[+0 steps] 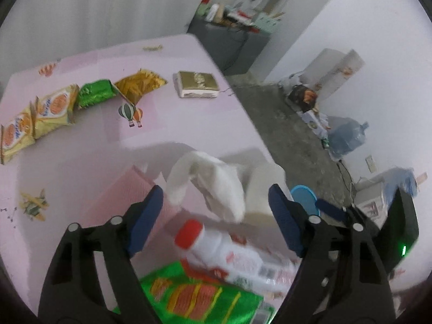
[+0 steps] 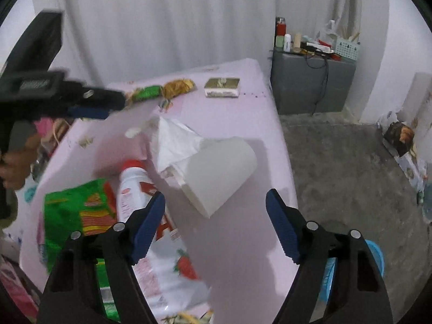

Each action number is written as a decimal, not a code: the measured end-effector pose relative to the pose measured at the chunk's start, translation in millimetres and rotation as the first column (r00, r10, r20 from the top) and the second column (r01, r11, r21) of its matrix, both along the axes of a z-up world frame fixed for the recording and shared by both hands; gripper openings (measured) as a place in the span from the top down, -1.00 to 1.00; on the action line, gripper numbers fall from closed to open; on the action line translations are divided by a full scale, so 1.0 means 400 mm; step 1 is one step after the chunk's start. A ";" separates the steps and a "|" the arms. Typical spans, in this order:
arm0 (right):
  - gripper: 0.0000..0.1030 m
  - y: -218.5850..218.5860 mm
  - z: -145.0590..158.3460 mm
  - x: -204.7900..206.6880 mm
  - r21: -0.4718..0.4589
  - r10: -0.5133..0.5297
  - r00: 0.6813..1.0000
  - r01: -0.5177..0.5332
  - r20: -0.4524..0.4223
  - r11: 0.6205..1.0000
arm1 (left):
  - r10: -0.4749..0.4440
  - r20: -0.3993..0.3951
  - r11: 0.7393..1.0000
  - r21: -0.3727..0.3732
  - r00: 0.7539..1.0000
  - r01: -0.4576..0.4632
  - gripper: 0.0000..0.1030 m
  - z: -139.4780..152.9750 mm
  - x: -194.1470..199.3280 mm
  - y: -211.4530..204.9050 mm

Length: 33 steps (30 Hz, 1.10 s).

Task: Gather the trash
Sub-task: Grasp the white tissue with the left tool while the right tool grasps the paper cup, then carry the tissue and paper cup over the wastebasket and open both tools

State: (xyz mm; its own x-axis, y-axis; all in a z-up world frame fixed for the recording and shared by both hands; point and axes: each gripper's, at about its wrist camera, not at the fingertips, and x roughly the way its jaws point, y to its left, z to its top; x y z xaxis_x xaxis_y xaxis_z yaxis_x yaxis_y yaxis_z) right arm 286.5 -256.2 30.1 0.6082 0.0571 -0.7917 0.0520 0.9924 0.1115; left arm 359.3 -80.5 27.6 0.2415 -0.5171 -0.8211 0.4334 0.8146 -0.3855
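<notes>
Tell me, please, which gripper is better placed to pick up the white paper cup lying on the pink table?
Right, probably. The right gripper is open with the white paper cup lying just ahead of its fingertips. The left gripper faces crumpled tissue first.

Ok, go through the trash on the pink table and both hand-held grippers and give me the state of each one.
left hand-held gripper: open, nothing held
right hand-held gripper: open, nothing held
white bottle with red cap: lying on its side, capped
white paper cup: tipped over
crumpled tissue: loose beside the cup
green snack bag: lying flat
gold box: closed
</notes>
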 end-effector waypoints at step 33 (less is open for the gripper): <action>0.93 -0.065 -0.014 0.022 0.136 -0.173 0.985 0.175 -0.026 0.975 | 0.015 0.022 0.999 0.036 1.000 -0.016 0.82 -0.063 0.019 -0.103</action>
